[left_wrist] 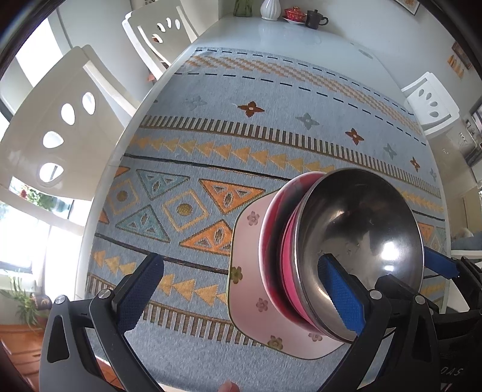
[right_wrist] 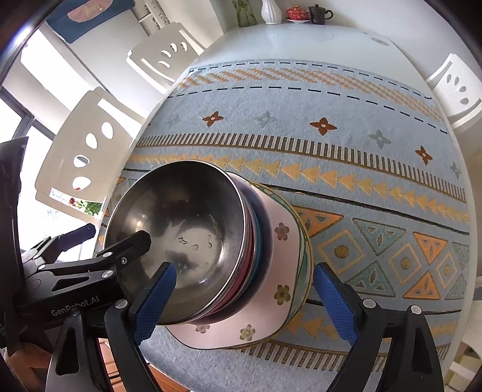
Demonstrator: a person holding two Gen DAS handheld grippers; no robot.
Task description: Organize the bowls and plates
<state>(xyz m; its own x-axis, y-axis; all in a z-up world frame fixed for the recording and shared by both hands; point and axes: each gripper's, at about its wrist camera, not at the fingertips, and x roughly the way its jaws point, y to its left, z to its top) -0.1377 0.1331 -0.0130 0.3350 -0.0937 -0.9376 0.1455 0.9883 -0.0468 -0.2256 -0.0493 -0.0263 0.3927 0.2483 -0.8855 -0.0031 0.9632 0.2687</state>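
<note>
A stack stands on the patterned cloth: a pink square plate (left_wrist: 250, 256) (right_wrist: 286, 271) with flowers, red and pink bowls (left_wrist: 272, 241) (right_wrist: 256, 241) nested on it, and a steel bowl (left_wrist: 361, 223) (right_wrist: 180, 211) on top. In the right wrist view a green-rimmed plate edge shows under the pink one. My left gripper (left_wrist: 241, 262) (right_wrist: 117, 233) is open, its right finger reaching into the steel bowl and its left finger over bare cloth. My right gripper (right_wrist: 244, 268) is open too, one finger over the steel bowl's near rim, the other past the plate's right side. One of its blue pads (left_wrist: 439, 262) shows behind the bowl.
The blue patterned cloth (left_wrist: 241, 135) covers a round white table (left_wrist: 286, 33). At its far end stand a white vase (left_wrist: 269, 9), a red lidded cup (left_wrist: 293, 13), a black mug (left_wrist: 314, 18) and a green glass (left_wrist: 242, 6). White chairs (left_wrist: 60, 120) (right_wrist: 458, 87) ring the table.
</note>
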